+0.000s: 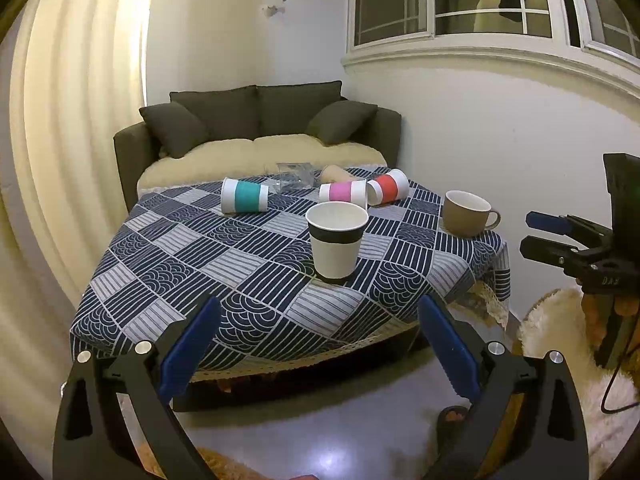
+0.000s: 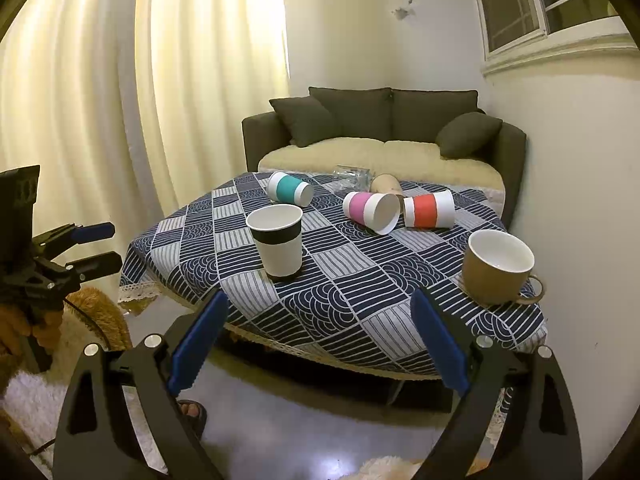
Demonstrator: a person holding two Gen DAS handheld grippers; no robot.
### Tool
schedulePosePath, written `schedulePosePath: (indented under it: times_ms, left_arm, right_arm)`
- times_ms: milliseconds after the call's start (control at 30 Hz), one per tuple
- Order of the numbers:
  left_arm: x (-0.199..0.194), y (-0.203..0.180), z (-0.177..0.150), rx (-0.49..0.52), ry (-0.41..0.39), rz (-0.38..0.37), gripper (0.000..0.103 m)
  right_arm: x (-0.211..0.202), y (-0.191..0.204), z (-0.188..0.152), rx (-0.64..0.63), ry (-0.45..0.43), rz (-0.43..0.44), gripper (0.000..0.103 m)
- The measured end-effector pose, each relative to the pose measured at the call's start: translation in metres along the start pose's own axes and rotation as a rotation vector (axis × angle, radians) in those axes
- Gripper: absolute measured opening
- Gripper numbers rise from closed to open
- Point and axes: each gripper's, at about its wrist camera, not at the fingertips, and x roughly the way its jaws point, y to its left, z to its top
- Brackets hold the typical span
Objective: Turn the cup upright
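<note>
A dark olive fabric sofa [image 1: 260, 128] stands in the corner against cream plastered walls [image 1: 480, 120], with loose olive cushions [image 1: 174, 126] at either end and a pale fleecy throw [image 1: 240, 154] over its seat. To its left, long cream pleated curtains [image 2: 140, 80] glow with warm light. A white-framed window [image 1: 460, 0] with a moulded sill is set high in the right-hand wall, its panes dark. The wall beside the curtain has a few chipped patches [image 1: 274, 9]. In front of the sofa stands a low bench covered in a navy and white patterned cloth [image 2: 340, 292] with a lace edge. The floor [image 2: 300, 432] is grey and glossy, catching a light's reflection; shaggy cream rugs [image 1: 560, 340] lie on it.
</note>
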Motion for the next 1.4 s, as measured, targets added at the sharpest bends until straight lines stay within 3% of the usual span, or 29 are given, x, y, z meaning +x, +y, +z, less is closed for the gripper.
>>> schedulePosePath:
  times_ms: [1400]
  left_arm:
    - [0.005, -0.002, 0.0, -0.012, 0.022, -0.029, 0.096]
  right_arm:
    - [0.016, 0.009, -0.001, -0.031, 0.038, -0.007, 0.091]
